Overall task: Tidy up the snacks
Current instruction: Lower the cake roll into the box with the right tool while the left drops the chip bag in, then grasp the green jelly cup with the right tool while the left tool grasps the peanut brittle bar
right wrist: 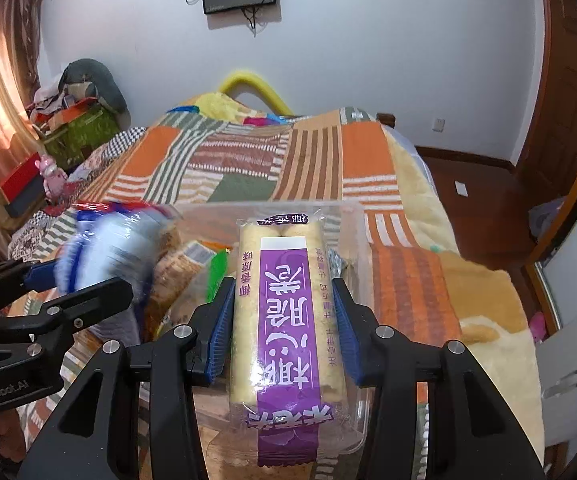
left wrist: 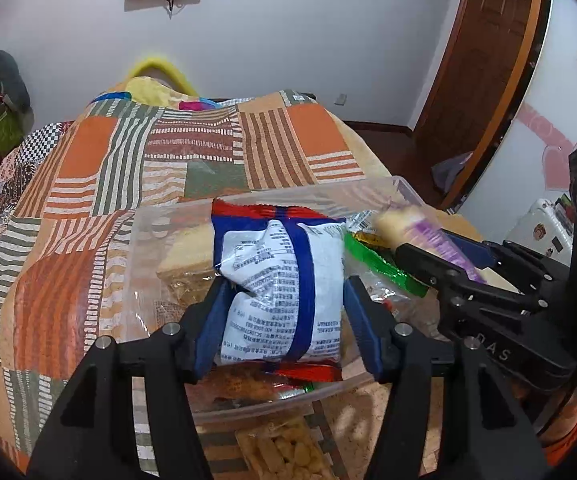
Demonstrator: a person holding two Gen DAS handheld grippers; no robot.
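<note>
Left wrist: blue-white snack bag point(left wrist: 284, 292) between clamped fingers point(left wrist: 362, 320); right fingers point(right wrist: 220, 324) clamping purple-labelled pack point(right wrist: 284, 320).

Blue-white snack packet point(left wrist: 280, 288) and purple-labelled rice-cracker pack point(right wrist: 284, 320) are held over the clear bin point(left wrist: 404, 190).

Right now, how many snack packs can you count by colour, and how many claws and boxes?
Blue-and-white packs: 1, held in the left claw
Purple-and-cream packs: 1, held in the right claw
Green packs: 1
Clear packs of yellow snacks: 1
Clear plastic boxes: 1
Claws: 2
Total: 7; others in the box are too hidden to count.
</note>
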